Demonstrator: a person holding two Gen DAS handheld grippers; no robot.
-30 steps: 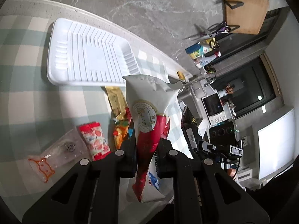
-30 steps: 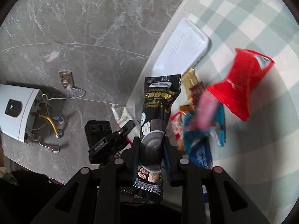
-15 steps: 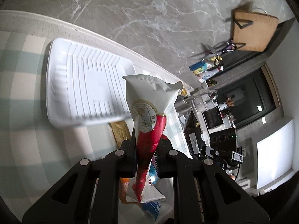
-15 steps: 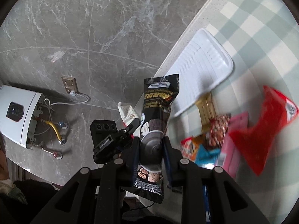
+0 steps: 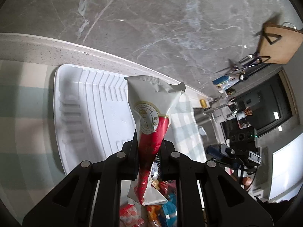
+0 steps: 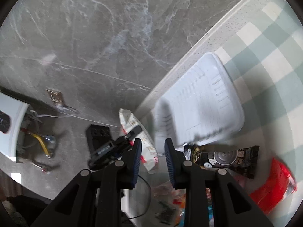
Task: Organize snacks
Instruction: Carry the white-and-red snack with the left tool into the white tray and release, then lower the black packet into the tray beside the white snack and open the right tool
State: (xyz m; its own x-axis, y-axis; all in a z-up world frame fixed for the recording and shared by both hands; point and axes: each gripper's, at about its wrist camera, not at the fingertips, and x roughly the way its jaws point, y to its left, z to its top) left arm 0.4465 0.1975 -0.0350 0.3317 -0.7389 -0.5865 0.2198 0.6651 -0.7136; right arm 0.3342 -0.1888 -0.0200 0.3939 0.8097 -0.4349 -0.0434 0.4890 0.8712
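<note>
Currently, the step in hand is judged to be the transfer of snacks to the white tray [image 5: 90,98] at the back edge of the worktop [image 5: 22,104]. A white-and-red packet [image 5: 151,113] is pinched upright between the fingers [image 5: 132,151] of the left gripper [image 5: 149,143] and is held above the tray. The fingers [image 6: 136,155] of the right gripper [image 6: 152,147] are spread, with nothing between them. A black packet [image 6: 225,156] is seen just at the tray's near edge; whether it rests inside cannot be told.

Next, the white-and-red packet is to be lowered into the tray and released.

A round seal with ring lettering is printed on the white-and-red packet; only "HOU" is partly legible. The black packet's print is blurred.
</note>
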